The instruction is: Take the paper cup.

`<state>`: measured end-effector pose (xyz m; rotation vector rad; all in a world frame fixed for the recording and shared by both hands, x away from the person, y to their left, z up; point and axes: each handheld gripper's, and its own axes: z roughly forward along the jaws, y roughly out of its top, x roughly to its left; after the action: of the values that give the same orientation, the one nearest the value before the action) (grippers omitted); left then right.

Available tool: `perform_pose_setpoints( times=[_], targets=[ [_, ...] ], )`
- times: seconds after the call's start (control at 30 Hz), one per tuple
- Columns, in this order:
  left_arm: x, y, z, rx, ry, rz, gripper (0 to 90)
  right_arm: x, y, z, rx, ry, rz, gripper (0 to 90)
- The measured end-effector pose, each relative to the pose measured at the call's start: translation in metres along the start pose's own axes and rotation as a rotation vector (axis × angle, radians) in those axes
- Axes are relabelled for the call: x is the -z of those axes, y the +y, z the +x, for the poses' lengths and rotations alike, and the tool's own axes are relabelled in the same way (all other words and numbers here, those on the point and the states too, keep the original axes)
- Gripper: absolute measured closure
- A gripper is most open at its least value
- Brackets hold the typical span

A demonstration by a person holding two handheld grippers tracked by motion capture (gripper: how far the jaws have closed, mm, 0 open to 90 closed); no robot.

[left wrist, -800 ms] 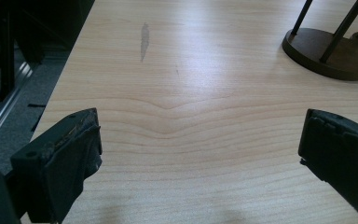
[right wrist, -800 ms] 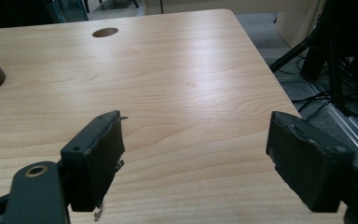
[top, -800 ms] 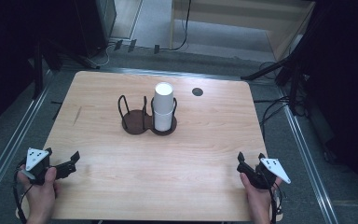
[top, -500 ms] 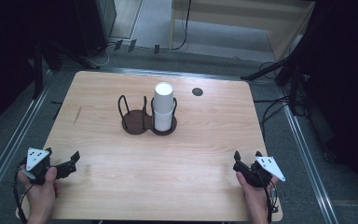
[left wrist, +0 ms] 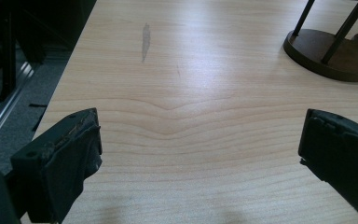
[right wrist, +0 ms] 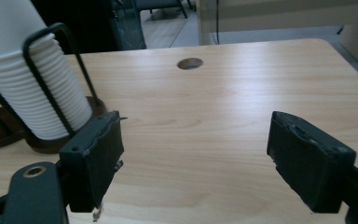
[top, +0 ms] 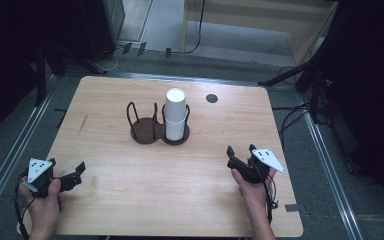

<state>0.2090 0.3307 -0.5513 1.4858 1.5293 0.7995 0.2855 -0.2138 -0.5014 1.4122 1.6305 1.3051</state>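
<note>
A dark two-ring holder (top: 145, 131) stands mid-table; its right ring carries a stack of white paper cups (top: 175, 114), its left ring is bare. The cup stack (right wrist: 25, 74) rises at the left of the right gripper view inside black wire hoops. My right gripper (top: 240, 154) hovers open at the table's right, below and right of the holder, nothing between its jaws. Near the front left corner, my left gripper (top: 78, 169) is open too, jaws wide apart over bare wood, with the holder base (left wrist: 328, 58) far ahead of it.
A round cable hole (top: 211, 98) lies in the wooden table (top: 130, 200) near its back right. Metal rails (top: 325, 165) run along both table sides. Cables and dark stands crowd the floor beyond.
My right gripper has moved left and forward toward the holder. The left gripper has stayed where it was.
</note>
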Motion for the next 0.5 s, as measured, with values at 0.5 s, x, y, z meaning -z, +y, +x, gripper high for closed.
perform_pose_setpoints(
  times=[0.5],
  targets=[
    [0.001, 0.000, 0.001, 0.005, -0.008, -0.001, 0.0, -0.048, 0.031, 0.080, 0.094, 0.118, 0.032, 16.6]
  ],
)
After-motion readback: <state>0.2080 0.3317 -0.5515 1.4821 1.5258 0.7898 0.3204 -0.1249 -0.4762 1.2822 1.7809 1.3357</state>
